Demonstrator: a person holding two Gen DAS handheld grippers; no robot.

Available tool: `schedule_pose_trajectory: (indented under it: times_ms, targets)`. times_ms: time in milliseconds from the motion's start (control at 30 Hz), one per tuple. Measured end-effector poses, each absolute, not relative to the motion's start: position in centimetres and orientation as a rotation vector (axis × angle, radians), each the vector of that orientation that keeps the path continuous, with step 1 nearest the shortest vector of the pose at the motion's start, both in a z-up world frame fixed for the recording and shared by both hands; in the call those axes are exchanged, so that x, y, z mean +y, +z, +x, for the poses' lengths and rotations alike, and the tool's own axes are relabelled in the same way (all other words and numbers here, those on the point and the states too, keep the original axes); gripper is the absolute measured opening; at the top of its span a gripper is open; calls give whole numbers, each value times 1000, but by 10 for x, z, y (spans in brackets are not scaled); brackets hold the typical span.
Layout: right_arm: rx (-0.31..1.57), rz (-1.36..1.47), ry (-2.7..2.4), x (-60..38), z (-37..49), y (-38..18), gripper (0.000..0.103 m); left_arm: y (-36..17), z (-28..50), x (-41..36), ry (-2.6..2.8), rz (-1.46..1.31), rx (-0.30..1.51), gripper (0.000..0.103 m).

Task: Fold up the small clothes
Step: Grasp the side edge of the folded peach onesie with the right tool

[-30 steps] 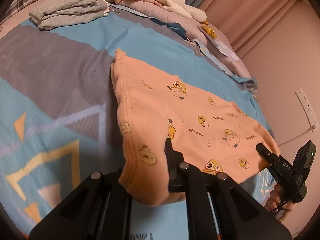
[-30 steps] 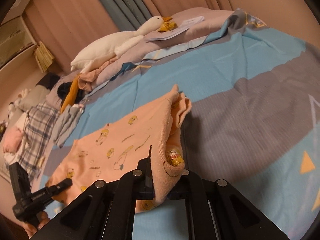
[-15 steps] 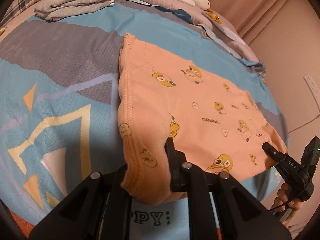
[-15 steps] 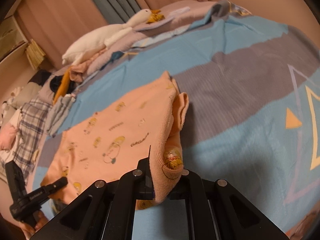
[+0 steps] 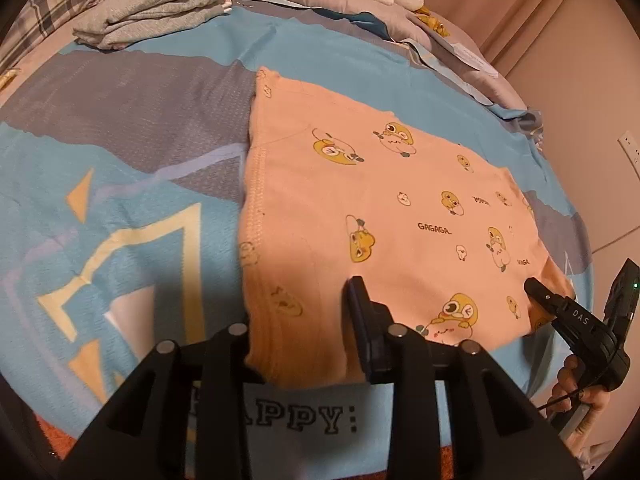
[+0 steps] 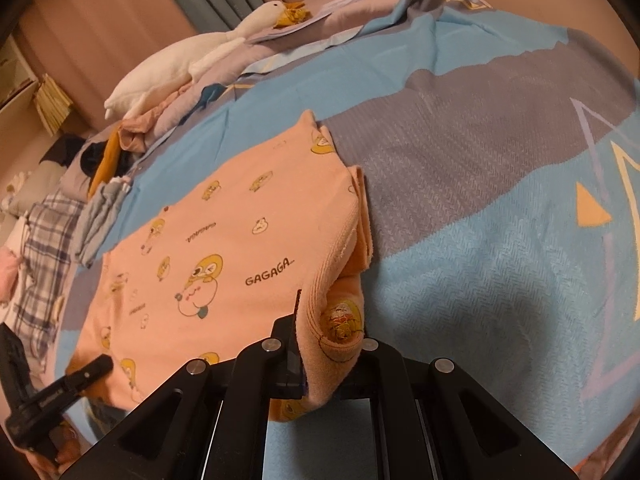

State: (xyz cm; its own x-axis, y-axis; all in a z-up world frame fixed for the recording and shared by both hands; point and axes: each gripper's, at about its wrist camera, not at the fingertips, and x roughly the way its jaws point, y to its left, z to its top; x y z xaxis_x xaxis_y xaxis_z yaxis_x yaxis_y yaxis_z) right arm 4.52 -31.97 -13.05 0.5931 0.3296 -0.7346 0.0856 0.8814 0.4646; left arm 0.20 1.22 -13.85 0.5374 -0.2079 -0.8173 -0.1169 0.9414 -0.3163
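Currently: peach garment (image 5: 360, 208) spread centre frame on bedspread (image 5: 120, 208). Left gripper (image 5: 304, 344) clamped on near hem corner, lower centre. Right gripper (image 6: 328, 344) clamped on opposite near corner, layers bunched. Both corners pinched to keep edge taut, likely for folding away.

I see bare bedspread (image 5: 120, 184) open on the left of the peach garment (image 5: 360, 200), and likewise on its right in the right wrist view. Beyond the garment, the folded grey clothes (image 5: 152, 12), the white goose plush (image 6: 188, 60) and a heap of laundry (image 6: 116, 148) block the far edge.
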Motion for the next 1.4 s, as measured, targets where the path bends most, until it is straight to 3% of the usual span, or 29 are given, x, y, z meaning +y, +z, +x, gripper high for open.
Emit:
schedule_pose_trajectory:
  times_ms: [333,567,1000,1400]
  targets:
    - [940,493,147,-319,46,-131,8,-101,-4,13,-59,-342,919,43]
    - [940,498,145,-320,46,-132,8,-80,10,-5,-141,-328,844,43]
    - [939,516,152,-321,46,-134,8,-137,38,-64,-302,-309,1024,40]
    - [920,484,141,-316,48,-126,8,-152,42,-65,-302,-309,1041,40]
